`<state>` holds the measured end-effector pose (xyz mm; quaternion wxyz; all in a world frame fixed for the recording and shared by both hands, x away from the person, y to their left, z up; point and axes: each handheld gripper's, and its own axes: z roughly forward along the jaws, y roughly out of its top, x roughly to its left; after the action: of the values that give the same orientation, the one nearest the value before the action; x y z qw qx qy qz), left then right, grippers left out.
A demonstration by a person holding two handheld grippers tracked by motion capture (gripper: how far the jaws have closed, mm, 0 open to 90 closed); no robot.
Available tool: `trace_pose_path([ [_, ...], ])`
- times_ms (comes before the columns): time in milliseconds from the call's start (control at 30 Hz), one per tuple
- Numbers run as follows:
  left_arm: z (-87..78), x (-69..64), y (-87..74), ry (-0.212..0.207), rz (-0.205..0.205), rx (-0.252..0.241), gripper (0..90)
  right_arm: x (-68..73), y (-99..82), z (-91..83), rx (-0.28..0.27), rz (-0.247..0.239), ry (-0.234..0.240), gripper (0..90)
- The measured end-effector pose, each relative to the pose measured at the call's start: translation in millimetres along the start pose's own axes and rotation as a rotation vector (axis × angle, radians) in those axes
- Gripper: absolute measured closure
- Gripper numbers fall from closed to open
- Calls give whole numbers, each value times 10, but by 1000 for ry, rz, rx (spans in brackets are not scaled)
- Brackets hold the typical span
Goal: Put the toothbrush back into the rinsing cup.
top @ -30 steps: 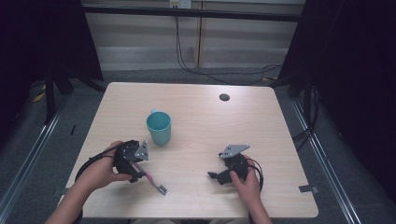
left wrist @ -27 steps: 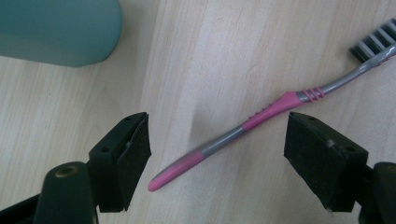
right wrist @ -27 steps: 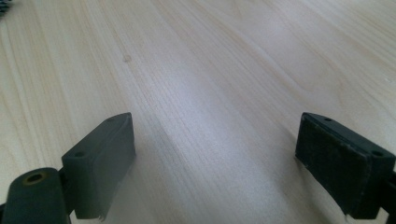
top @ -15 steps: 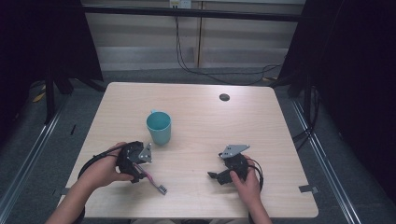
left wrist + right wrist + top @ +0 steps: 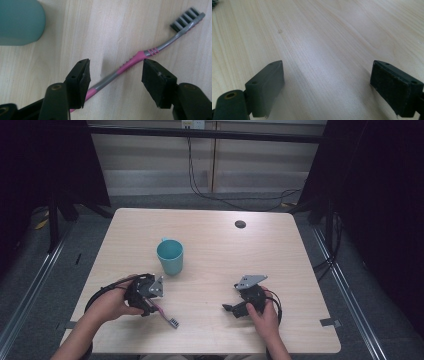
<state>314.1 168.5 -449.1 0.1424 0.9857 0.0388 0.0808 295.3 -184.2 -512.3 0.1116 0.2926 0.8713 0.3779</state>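
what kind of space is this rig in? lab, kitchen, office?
Most likely a lab or recording booth, not a home. A bare wooden table stands between black curtains, cables run across the carpet behind it, and only a cup and toothbrush are laid out.

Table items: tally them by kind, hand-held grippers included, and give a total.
Cup: 1 (teal)
Toothbrush: 1 (pink and grey)
Hand-held gripper: 2, left hand-held gripper and right hand-held gripper
Total: 4
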Motion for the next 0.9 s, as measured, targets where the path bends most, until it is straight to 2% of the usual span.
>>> trace_pose_path([
  [133,14,-17,3,-16,-1,3,440,0,0,0,1,1,0,114],
  [433,41,-8,8,-22,35,26,468,-1,0,0,-1,-1,1,114],
  [633,82,-30,10,-49,43,29,489,0,0,0,0,0,0,114],
  [900,96,-28,6,-52,61,34,538,0,0,0,0,0,0,114],
])
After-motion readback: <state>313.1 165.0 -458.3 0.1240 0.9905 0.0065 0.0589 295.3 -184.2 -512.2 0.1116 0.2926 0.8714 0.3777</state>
